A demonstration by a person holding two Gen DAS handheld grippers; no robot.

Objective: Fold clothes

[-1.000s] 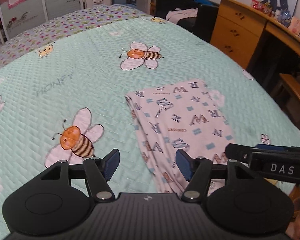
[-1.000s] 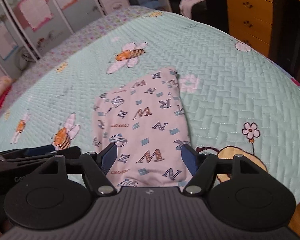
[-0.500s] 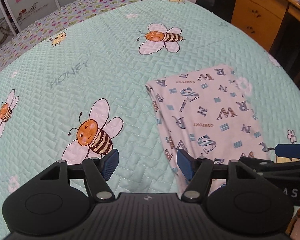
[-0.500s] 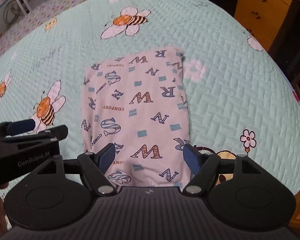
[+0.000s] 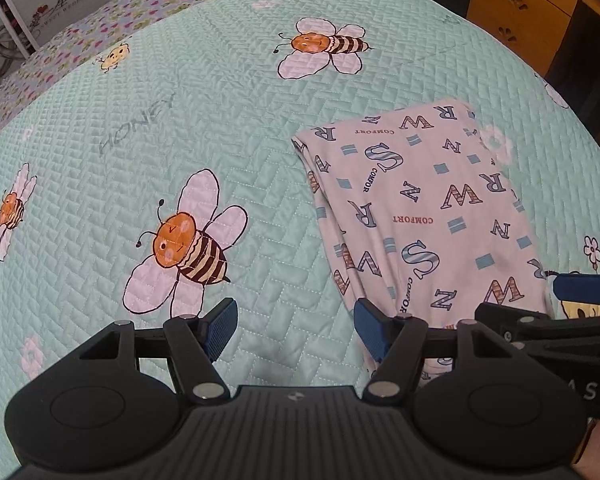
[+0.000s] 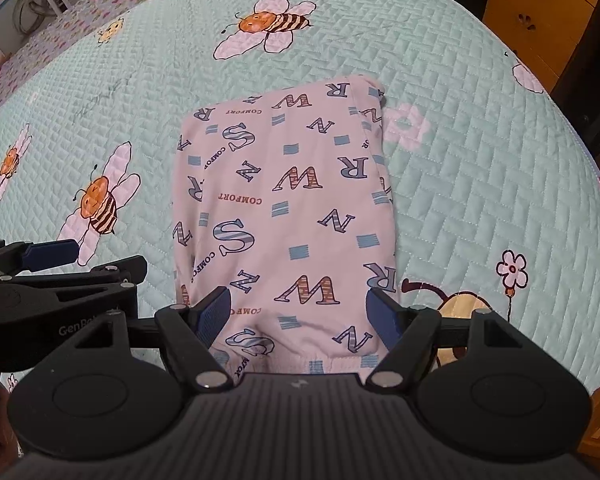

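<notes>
A folded pink garment (image 5: 420, 208) (image 6: 292, 200) printed with letters lies flat on the mint bee-pattern quilt (image 5: 180, 120) (image 6: 480, 140), its elastic hem nearest me. My right gripper (image 6: 300, 314) hovers open over that near end, with its blue pads above the garment's two sides and no fabric pinched. My left gripper (image 5: 296, 326) is open over bare quilt just left of the garment's near left corner, with nothing between its pads. Each gripper shows at the edge of the other's view: the right gripper (image 5: 548, 304) and the left gripper (image 6: 84, 260).
A wooden dresser (image 5: 520, 12) (image 6: 540, 12) stands past the bed's right edge, with a dark gap beside it. White shelving (image 5: 40, 20) lines the far left wall. A flowered purple band of bedding (image 5: 100, 28) runs along the far side.
Both grippers have tipped downward, so the garment now fills more of each view and the room has dropped out. The right gripper has slid over the garment's near end. Jaws look unchanged.
</notes>
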